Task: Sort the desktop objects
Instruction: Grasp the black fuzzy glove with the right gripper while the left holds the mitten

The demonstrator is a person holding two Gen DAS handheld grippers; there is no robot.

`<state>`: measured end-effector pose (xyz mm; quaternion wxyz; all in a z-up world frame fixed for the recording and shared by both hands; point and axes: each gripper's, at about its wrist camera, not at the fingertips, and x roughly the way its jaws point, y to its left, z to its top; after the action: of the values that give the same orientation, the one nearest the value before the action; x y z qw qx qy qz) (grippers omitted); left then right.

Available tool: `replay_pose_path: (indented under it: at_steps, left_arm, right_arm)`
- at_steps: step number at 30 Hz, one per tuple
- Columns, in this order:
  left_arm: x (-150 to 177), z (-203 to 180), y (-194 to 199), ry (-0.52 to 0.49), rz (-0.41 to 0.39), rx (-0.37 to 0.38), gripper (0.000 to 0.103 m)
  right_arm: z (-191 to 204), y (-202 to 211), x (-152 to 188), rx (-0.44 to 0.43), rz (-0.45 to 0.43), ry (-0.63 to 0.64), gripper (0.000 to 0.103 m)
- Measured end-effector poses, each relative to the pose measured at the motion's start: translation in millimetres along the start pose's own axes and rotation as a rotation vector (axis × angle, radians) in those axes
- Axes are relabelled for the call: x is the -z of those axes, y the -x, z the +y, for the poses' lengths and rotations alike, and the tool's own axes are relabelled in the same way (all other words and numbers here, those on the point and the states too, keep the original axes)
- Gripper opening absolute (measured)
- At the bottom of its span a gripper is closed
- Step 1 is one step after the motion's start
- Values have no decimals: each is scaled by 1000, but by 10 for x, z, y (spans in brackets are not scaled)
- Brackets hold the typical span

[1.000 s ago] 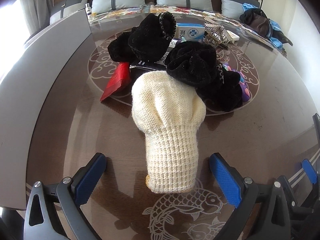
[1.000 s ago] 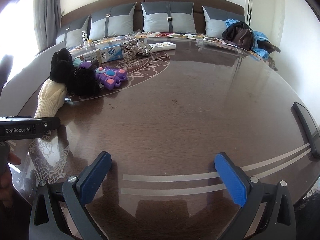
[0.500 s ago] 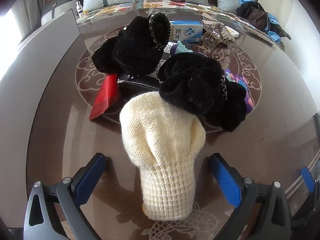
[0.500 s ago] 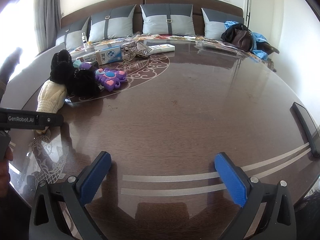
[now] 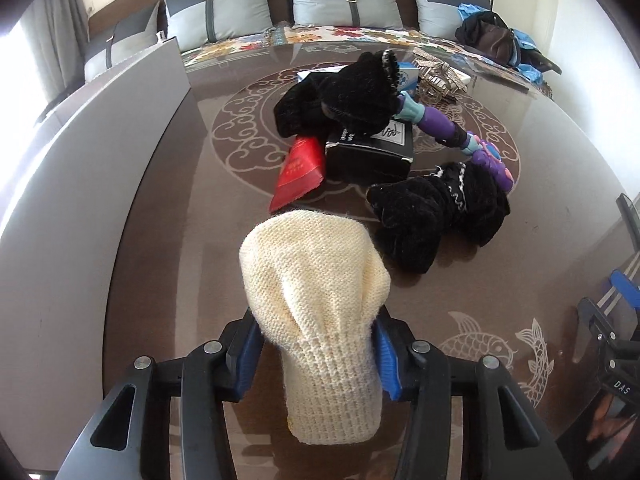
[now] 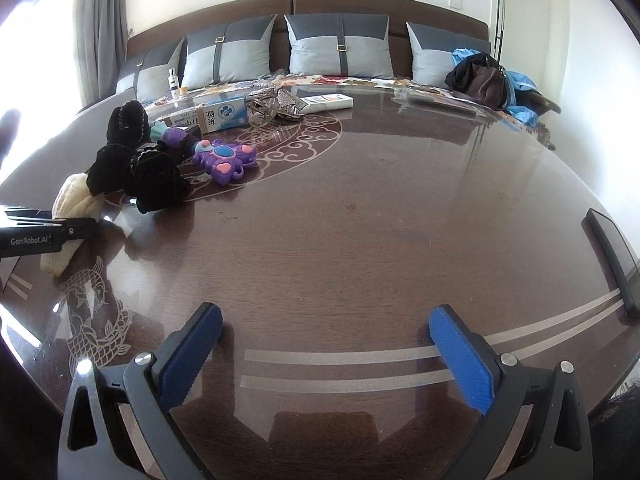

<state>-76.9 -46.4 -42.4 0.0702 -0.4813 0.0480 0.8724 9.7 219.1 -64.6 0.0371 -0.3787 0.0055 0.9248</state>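
Cream glove [image 5: 316,312], cuff toward camera

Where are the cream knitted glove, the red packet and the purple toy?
cream knitted glove [image 5: 316,280]: left wrist view, on its wide knitted body.
red packet [image 5: 298,174]: left wrist view, on its flat red face.
purple toy [image 6: 224,158]: right wrist view, on its purple middle.

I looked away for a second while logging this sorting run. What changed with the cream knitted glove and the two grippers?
The left gripper went from wide open to jaws closing on the cream glove, blue pads pressing its cuff. The glove has come clear of the black glove that overlapped its tip. The right gripper stayed open and empty over the table.
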Motion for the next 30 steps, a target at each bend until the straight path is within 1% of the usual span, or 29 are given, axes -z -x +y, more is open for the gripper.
replay_pose_path:
  at_steps: [2,5,9,11,13,15,17,20,24,27,30]
  left_arm:
    - [94,133,50,29,-14,2,49]
    - [193,214,90,34,-40,-1,50]
    - [305,231,134,19,-87,7,50]
    - [323,234,137,12,-98,13,50]
    - [314,244,143,11,-98,20,50]
    - [310,246,136,4,-99,24,50]
    - [307,240,135,-6,-98,26,50]
    - [303,248,136,-12,-92,37,50]
    - [296,246,136,-17,-79,42,50]
    - [285,235,131,-19,-72,39,50]
    - [279,247,129,-8,-64,46,50]
  right_arm:
    - [6,3,-1,1,-3,-2,103]
    - [11,3,3,5,-9,-4,103]
    - [17,17,17,5,-7,1,103]
    - [38,46,31,-7,8,12,103]
    - [82,75,37,-25,45,29,103]
    - [189,75,-6,-66,83,84,103]
    - [345,59,-127,-120,85,174,103]
    - [611,-16,-428,-183,96,304,103]
    - [1021,-151,-895,-281,84,424,103]
    - [1365,-342,-1126,-351,132,520,103]
    - [1677,-528,-1171,-396,190,619,103]
